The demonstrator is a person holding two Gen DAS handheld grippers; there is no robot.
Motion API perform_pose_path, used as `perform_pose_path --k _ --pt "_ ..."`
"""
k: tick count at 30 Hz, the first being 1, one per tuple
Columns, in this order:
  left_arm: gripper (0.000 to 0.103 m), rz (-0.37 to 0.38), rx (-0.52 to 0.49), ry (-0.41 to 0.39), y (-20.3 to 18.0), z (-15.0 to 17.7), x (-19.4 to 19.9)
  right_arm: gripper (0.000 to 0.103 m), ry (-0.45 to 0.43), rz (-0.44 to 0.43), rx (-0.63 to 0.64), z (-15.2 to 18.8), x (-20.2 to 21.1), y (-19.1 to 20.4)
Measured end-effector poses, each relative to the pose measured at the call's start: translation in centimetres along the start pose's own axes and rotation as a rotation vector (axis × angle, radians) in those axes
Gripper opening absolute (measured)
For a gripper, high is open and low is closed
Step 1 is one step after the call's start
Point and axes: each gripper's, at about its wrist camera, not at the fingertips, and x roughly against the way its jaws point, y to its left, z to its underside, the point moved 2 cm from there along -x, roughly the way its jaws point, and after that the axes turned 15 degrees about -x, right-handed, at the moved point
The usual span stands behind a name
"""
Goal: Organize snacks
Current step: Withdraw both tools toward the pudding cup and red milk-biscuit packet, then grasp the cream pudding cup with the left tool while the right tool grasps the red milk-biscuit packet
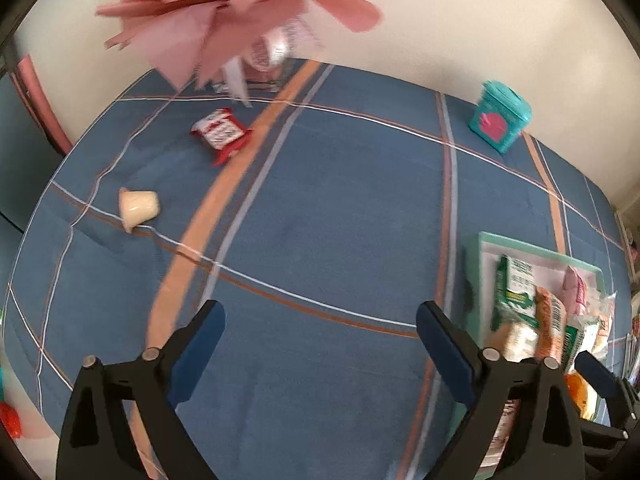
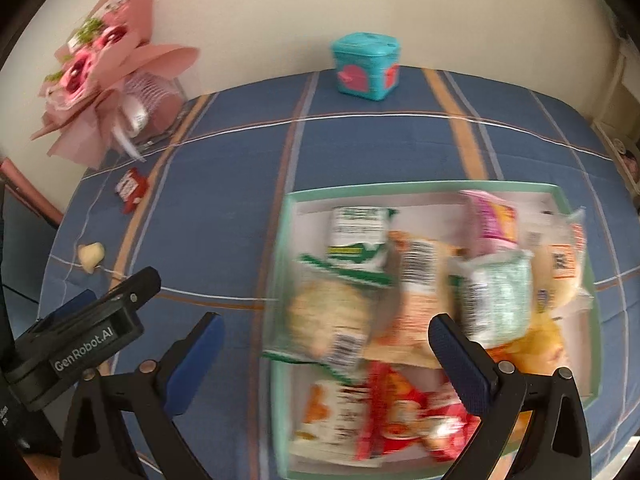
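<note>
Surface: blue cloth (image 1: 340, 208) with orange, grey and white stripes covers the flat top that carries everything; a cream wall (image 1: 460, 20) stands behind it.

Left wrist view, left gripper (image 1: 320, 322): jaws spread wide, nothing between them, only bare cloth below; its blue pads (image 1: 200, 350) show on both fingers.

Left wrist view, loose snacks: a red and white packet (image 1: 221, 133) lies far left on the cloth, just left of the broad orange stripe; a small cream cup (image 1: 139, 207) lies tipped on its side, nearer and further left, well apart from the packet.

Left wrist view, tray (image 1: 480, 276): pale green rim, at the right edge of the frame, blurred, with a heap of snack bags (image 1: 520, 300) in it.

Left wrist view, background: a pink paper bouquet (image 1: 224, 4) hangs large at the top, far left; a teal box (image 1: 500, 118) with a pink mark stands far right by the wall.

Right wrist view, right gripper (image 2: 326, 336): jaws spread wide, gripping nothing; its right finger overlaps the tray in the picture, its left finger the cloth beside it.

Right wrist view, tray contents: green-and-white, orange, pink, mint and red bags, piled close and overlapping, blurred too much to read.

Right wrist view, left side: the other gripper's black body shows near left; beyond it are the cream cup, the red packet, then the bouquet against the wall.

Right wrist view, far centre: the teal box, upright.
</note>
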Motion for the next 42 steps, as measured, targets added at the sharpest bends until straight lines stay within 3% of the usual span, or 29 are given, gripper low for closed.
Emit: perform_pose_path --k 6,10,14,19,25,29,32,35,42 --pt "0.102 -0.021 0.018 -0.043 5.7 0.0 0.2 0.103 0.0 -0.068 0.072 1.5 -1.0 5.1" --pt "0.102 -0.043 0.01 -0.03 10.5 0.3 -0.3 0.103 0.001 -0.101 0.137 2.4 -1.8 8.5" --pt "0.102 -0.006 0.055 -0.033 16.0 0.5 -1.0 0.103 0.021 -0.14 0.184 3.1 -3.1 11.7" --pt "0.102 0.015 0.089 -0.004 19.5 0.3 -2.8 0.103 0.044 -0.145 0.218 3.4 -5.3 15.3" --pt "0.101 0.066 0.079 -0.012 20.0 -0.3 -5.0 0.1 0.027 -0.159 0.293 0.2 -8.1 19.7" --pt "0.089 0.067 0.065 -0.014 19.7 -0.9 -6.8 0.096 -0.008 -0.157 0.372 -1.9 -9.4 23.1" --pt "0.088 0.07 0.067 -0.017 19.6 -1.4 -7.9 0.093 -0.035 -0.152 0.46 -2.7 -10.9 26.0" --pt "0.078 0.053 0.058 -0.03 19.3 -2.1 -8.8 0.091 -0.054 -0.134 0.535 -3.0 -12.3 28.1" --pt "0.069 -0.011 0.028 -0.054 18.8 -2.8 -10.5 0.079 -0.06 -0.095 0.619 -3.4 -15.9 31.0"
